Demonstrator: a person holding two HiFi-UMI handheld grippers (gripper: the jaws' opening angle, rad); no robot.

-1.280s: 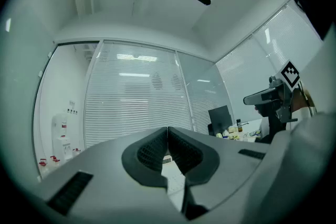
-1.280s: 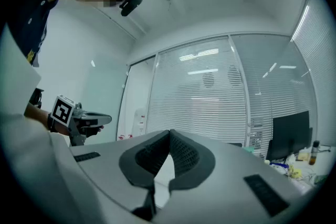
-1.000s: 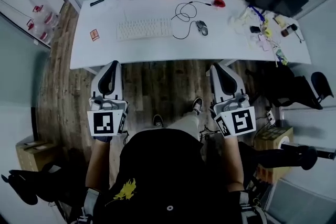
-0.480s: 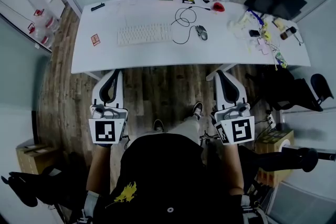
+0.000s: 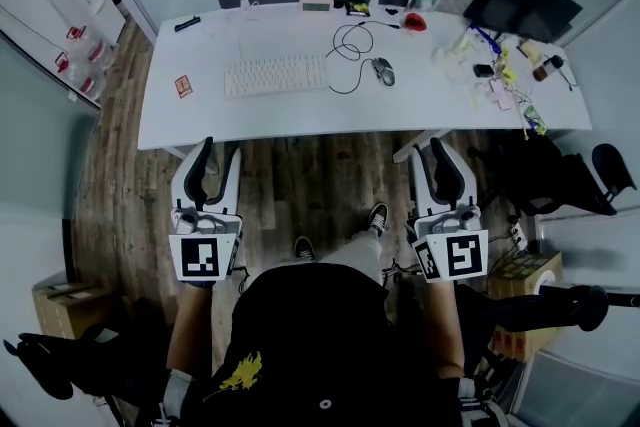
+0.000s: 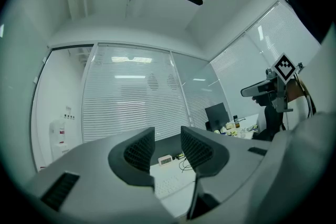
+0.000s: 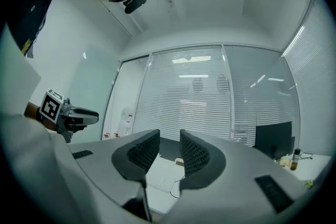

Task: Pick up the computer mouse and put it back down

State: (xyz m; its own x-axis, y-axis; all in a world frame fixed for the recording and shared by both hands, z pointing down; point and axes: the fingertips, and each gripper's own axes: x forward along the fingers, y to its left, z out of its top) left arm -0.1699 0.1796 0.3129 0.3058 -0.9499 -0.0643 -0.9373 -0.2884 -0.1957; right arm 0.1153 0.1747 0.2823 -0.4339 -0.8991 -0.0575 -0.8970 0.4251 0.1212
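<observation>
Fingers (image 6: 140, 150) on both grippers stand slightly apart with nothing between them; both pairs have just been opening. Left gripper (image 5: 220, 151) and right gripper (image 5: 432, 149) are held level in front of the person, both well short of the keyboard (image 5: 275, 75), on its near side, over the floor and off the counter (image 5: 200, 113).

Step in hand, as a judgement: the very start, the reach for the mouse (image 5: 384, 70) not yet made. Mouse untouched, sits on the counter just right of the keyboard, a looped cable (image 5: 348, 43) between the two. Right gripper is the nearer one. Next move likely calls for it to go forward past the keyboard's right end, fingers spread wider than now, come down over the mouse and close on its two long sides. The cable may drag on the lift, so a low lift seems enough.

Mouse looks small, dark, oval, low and rounded, lying flat with its long side pointing roughly away from the person. Corded; the cable leaves its far end and loops behind the keyboard's right end. Smooth curved shell, so the fingers could slip if they close high on it.
</observation>
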